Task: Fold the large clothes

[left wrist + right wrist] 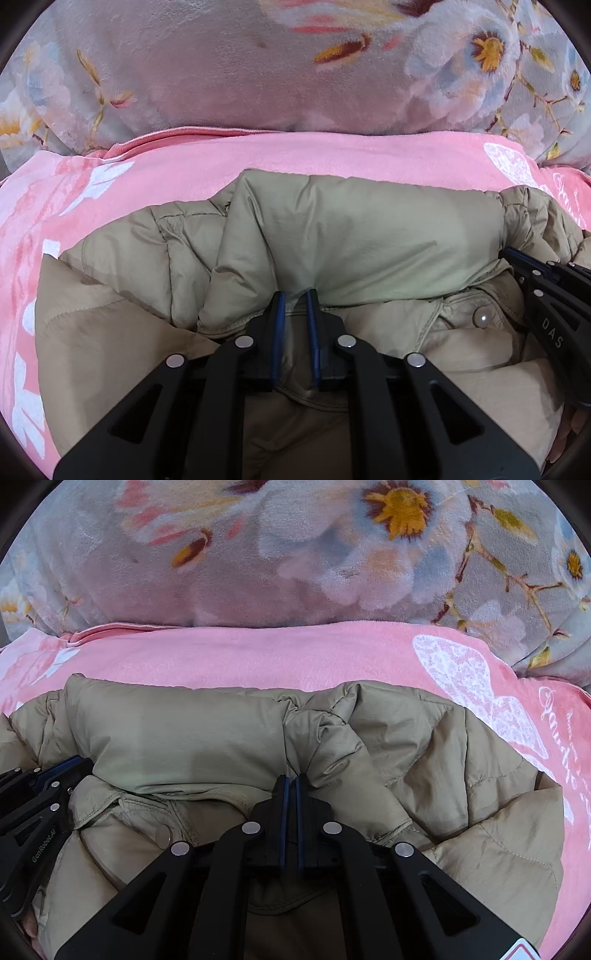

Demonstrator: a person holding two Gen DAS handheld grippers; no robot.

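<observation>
Floral fleece blanket (pixel 207 74), grey-lilac with white and yellow blossoms: fills the far part of both views and rises as a soft bank behind everything else.

Pink blanket (pixel 295 155), printed with white butterflies and script: lies in front of the floral one, its far hem running along the floral bank. A bare pink strip stays open between that hem and the jacket's far edge; more pink shows to the left in the left wrist view and to the right in the right wrist view.

Padded jacket (pixel 354 236), khaki-beige, quilted: lies bunched on the pink blanket, near the cameras. A puffed fold forms its far edge; a lower layer shows a round snap button (pixel 482 316) beside a seam.

Left gripper (pixel 295 299), black with blue-lined fingers: fingers clenched on a thin pleat of the jacket's fold, a narrow slit left between them with fabric in it.

Right gripper (pixel 293 780), same make: fingers pressed fully together, pinching a twisted ridge of the jacket at their tips. Each gripper shows at the edge of the other's view, close alongside on the same fold.
</observation>
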